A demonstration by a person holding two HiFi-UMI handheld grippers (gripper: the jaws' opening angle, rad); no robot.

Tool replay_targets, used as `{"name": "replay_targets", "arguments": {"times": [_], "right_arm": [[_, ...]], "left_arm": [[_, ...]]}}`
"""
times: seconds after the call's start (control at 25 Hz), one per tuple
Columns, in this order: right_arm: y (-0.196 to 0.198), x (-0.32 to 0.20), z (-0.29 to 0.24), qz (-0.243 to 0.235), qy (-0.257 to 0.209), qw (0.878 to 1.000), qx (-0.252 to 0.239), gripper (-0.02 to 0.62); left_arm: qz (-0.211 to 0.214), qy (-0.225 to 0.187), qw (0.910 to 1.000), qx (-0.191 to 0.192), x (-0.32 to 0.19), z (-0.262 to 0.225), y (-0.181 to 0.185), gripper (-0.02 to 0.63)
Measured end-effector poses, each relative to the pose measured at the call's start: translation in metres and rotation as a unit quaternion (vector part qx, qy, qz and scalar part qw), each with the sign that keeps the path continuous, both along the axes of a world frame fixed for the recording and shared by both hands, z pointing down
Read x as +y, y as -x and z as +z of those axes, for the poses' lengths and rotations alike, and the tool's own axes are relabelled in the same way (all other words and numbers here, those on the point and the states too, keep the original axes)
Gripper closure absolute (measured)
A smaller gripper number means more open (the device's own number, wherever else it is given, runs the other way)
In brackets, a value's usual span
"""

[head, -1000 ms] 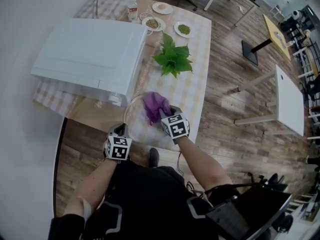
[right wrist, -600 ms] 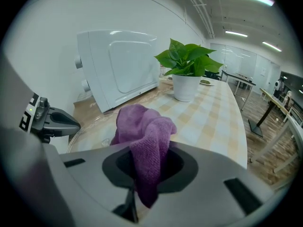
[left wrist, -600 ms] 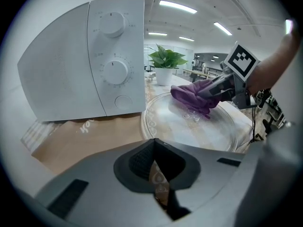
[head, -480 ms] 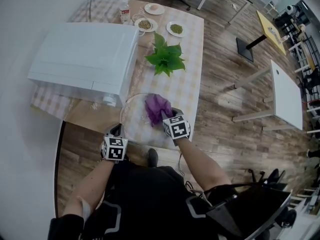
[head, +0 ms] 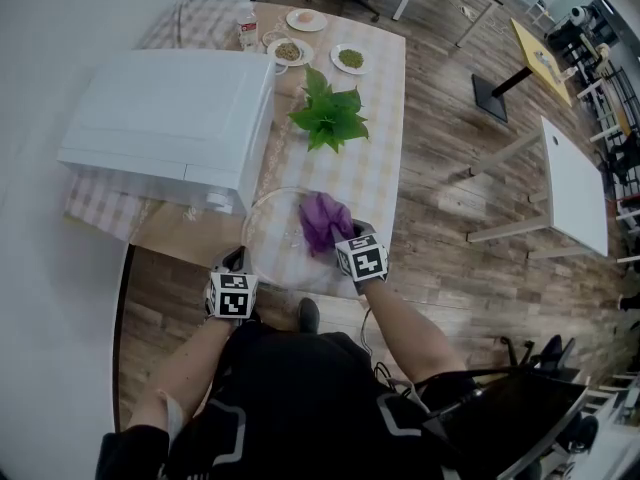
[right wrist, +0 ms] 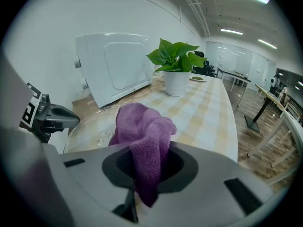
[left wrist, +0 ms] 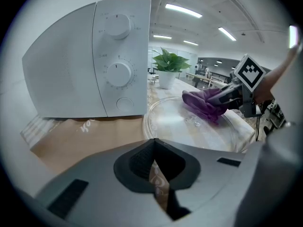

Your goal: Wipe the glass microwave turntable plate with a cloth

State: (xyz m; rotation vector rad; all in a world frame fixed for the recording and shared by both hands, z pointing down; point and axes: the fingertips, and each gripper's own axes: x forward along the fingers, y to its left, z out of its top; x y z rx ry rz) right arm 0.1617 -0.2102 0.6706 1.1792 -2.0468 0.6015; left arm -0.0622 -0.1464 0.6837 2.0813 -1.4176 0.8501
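The clear glass turntable plate [head: 268,236] lies on the checked tablecloth at the table's near end, in front of the microwave. A crumpled purple cloth [head: 322,220] rests on the plate's right half, and my right gripper [head: 338,238] is shut on it. In the right gripper view the cloth [right wrist: 142,131] bulges out of the jaws over the plate [right wrist: 90,131]. My left gripper [head: 240,261] sits at the plate's near-left rim, jaws closed down to a thin slit. In the left gripper view the plate's rim [left wrist: 147,122] runs in under that gripper [left wrist: 154,162].
A white microwave [head: 170,118] stands left of the plate, its dials [left wrist: 118,72] facing me. A potted green plant [head: 328,116] stands beyond the plate. Small dishes [head: 350,58] and a bottle [head: 247,28] are at the far end. The table edge [head: 385,208] drops to wooden floor on the right.
My right gripper has slid the purple cloth a little to the right across the plate. The left gripper has stayed at the near-left rim.
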Motion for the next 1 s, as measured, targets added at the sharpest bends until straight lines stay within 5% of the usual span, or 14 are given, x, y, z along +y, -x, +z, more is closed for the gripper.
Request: {"name": "replay_targets", "arguments": {"times": [0.52, 1.0], "right_arm": [[-0.006, 0.001, -0.016, 0.001, -0.018, 0.999, 0.034, 0.523], [0.129, 0.0, -0.074, -0.109, -0.047, 0.988, -0.1, 0.526]], "left_arm": [[0.036, 0.008, 0.9993, 0.009, 0.009, 0.004, -0.011, 0.598], [0.059, 0.005, 0.9979, 0.025, 0.013, 0.006, -0.013, 0.598]]}}
